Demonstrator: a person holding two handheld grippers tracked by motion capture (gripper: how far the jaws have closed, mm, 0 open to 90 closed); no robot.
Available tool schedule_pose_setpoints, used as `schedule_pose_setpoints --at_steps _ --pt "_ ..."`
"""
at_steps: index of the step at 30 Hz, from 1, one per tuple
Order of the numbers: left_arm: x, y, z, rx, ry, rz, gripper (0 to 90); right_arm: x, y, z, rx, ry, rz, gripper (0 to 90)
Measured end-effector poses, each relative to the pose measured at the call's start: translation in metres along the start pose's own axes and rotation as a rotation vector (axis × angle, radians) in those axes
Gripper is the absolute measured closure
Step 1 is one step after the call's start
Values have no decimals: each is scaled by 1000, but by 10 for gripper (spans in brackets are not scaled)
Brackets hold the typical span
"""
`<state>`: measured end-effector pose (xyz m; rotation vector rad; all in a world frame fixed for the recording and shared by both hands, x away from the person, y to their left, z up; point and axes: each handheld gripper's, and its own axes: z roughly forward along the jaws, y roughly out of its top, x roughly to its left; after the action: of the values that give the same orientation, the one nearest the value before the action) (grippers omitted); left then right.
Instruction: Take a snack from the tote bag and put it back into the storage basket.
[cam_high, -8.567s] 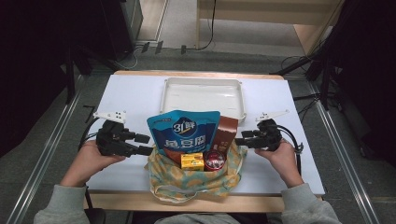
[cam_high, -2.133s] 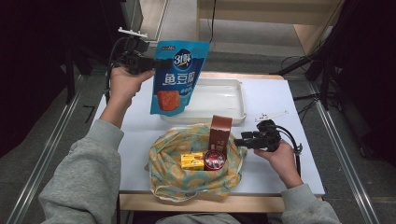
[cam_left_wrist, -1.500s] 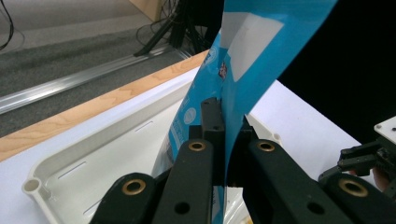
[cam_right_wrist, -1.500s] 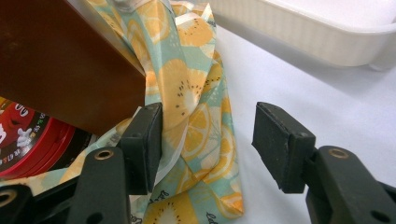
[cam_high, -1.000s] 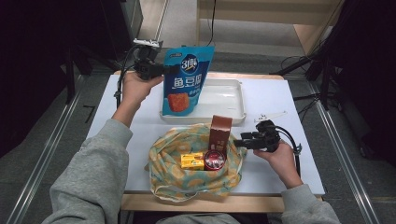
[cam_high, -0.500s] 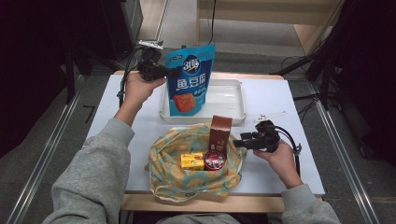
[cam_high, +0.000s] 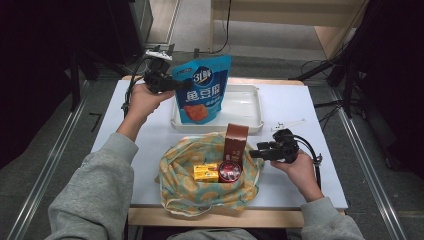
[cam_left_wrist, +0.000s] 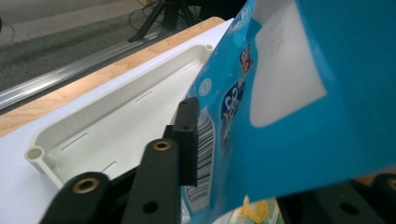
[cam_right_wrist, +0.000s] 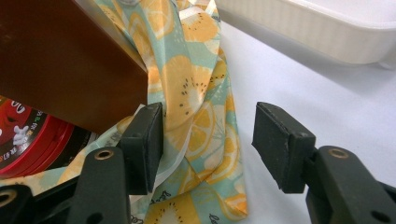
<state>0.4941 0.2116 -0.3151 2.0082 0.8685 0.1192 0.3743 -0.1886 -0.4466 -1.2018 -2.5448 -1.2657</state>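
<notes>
Pouch (cam_high: 202, 89) upright in tray (cam_high: 247, 120), cloth bag (cam_high: 175, 172) before tray, box (cam_high: 235, 142), tin (cam_high: 230, 171), packet (cam_high: 206, 172) inside bag

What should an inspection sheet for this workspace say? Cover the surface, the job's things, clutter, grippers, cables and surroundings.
Surface: white table, wooden front edge.
Job's things: blue pouch upright over white tray; fruit-print bag holds brown box, yellow box, red tin.
Clutter: nothing seen.
Grippers: left gripper fingers have just been opening, pouch between them; right gripper open, bag rim between its fingers.
Cables: one trails from each gripper.
Surroundings: grey floor, metal rails, wooden furniture.
</notes>
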Motion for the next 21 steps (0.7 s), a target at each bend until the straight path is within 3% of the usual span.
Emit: schedule_pose_setpoints --at_steps 2,4,5,9,21 --pt "0 -2 -1 -4 -19 -7 611 0 0 0 1 0 2 448" --pt "0 -6 -3 -12 -43 11 547 0 0 0 1 0 1 448" --pt "-2 -8 -4 -13 -35 22 531 0 0 0 0 0 2 448" --pt "-1 -15 -7 6 -21 30 514 0 0 0 2 -1 2 448" --pt "10 -47 -13 32 -7 -20 494 0 0 1 4 -3 2 448"
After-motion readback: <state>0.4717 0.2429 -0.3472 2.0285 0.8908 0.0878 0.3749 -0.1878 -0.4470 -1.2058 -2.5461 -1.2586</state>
